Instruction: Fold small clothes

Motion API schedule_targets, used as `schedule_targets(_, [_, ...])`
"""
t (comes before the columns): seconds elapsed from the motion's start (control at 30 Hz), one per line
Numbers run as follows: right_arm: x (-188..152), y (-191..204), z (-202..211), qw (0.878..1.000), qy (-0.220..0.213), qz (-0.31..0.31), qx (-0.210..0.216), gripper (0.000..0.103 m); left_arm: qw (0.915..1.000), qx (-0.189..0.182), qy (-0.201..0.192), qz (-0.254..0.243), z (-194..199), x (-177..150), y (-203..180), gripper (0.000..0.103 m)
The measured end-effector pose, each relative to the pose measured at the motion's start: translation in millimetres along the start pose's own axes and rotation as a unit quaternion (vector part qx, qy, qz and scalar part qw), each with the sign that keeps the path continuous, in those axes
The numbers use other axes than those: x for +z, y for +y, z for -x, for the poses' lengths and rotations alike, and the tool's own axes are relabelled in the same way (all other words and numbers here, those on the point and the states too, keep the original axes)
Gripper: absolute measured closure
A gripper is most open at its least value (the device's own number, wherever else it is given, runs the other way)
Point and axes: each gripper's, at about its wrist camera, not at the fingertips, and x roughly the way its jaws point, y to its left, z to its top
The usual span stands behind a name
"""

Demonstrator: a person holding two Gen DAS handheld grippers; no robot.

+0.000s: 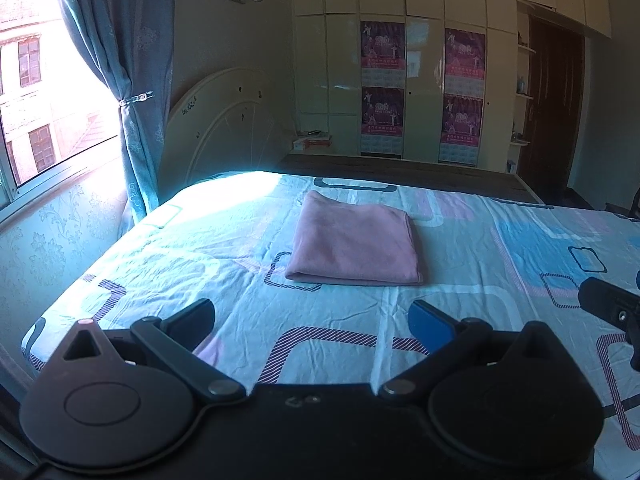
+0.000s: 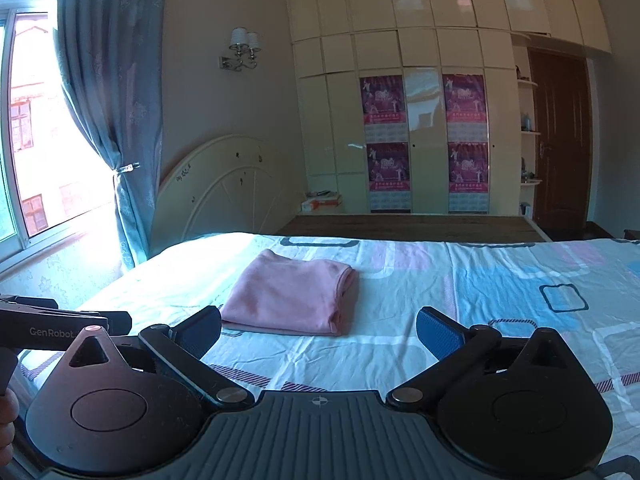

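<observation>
A pink garment [image 1: 354, 242] lies folded into a neat rectangle on the patterned bed sheet [image 1: 500, 240]; the right wrist view shows the same pink garment [image 2: 294, 294] with its folded edge to the right. My left gripper [image 1: 314, 314] hovers over the sheet just short of the garment, jaws wide apart and nothing between them. My right gripper [image 2: 320, 326] stands open too, its left finger close to the garment's near corner but apart from it. Each view catches the other gripper's body at its edge.
The bed's cream headboard [image 2: 224, 188] stands at the far left by a blue curtain [image 2: 108, 120] and a bright window. Cream wardrobes with purple posters [image 2: 386, 100] line the back wall, a brown door [image 2: 560, 140] at right. A hand [image 2: 8, 420] shows at lower left.
</observation>
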Motion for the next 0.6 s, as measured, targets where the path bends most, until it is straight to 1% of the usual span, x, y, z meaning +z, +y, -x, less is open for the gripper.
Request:
schedule_targets(0.23, [-0.8,-1.6,-0.1,1.000,0.004,-0.011,0.005,0.001,1.0000,0.001,-0.001,-0.005,1.8,-1.2,-2.2,0.000])
schedule_targets(0.6, [0.1,2.1,-3.2,1.000,0.003,-0.005,0.010,0.001,1.0000,0.003,0.000,-0.004,-1.2,-0.4,0.9,0.000])
